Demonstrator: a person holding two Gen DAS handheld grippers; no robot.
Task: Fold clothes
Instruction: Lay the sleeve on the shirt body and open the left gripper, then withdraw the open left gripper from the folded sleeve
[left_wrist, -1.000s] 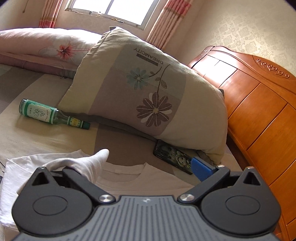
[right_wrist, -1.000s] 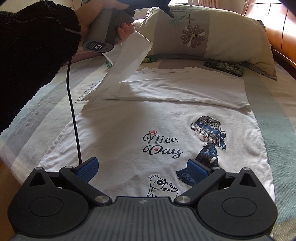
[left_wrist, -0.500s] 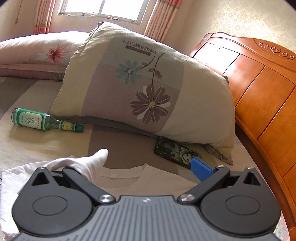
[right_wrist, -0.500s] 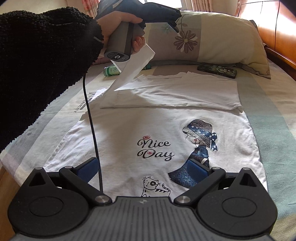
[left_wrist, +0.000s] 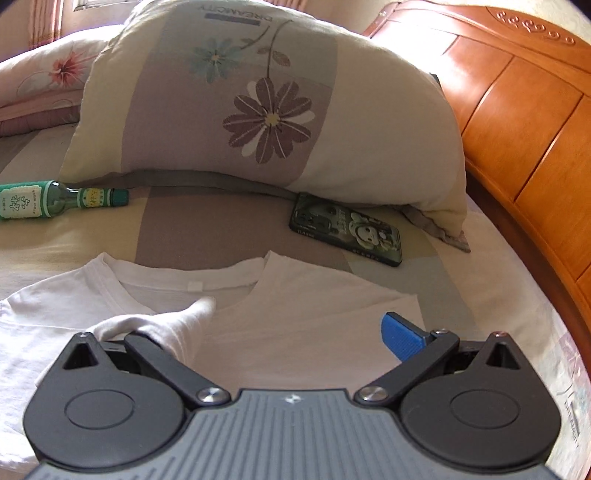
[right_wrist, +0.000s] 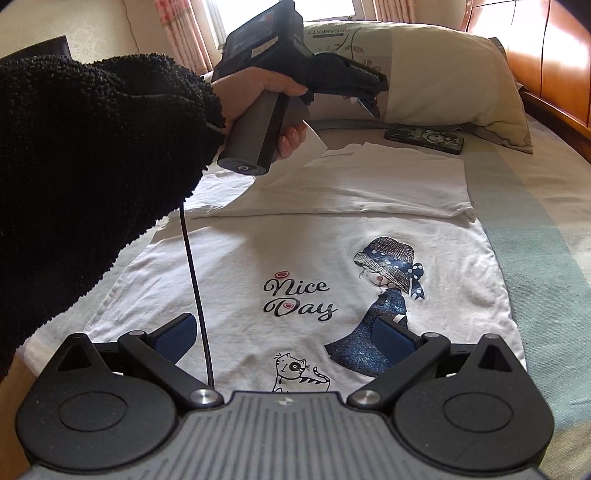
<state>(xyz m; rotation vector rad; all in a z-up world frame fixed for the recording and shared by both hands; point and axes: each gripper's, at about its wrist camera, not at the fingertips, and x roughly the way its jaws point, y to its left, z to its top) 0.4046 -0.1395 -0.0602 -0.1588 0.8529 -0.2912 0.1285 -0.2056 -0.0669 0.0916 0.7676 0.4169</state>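
While right wrist shows the T-shirt print, left shows its collar.

A flowered pillow leans by the wooden headboard; a green bottle and phone lie on the bed

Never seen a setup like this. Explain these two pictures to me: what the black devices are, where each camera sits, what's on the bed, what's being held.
No robot here: a person holds a two-finger gripper in each hand, each carrying a forward-looking camera. The right gripper hangs open over the white T-shirt printed "Nice Day". Its view also shows the hand gripping the other device. The left gripper looks open, a sleeve draped over one finger. Also on the bed: a pillow, a green bottle and a phone.
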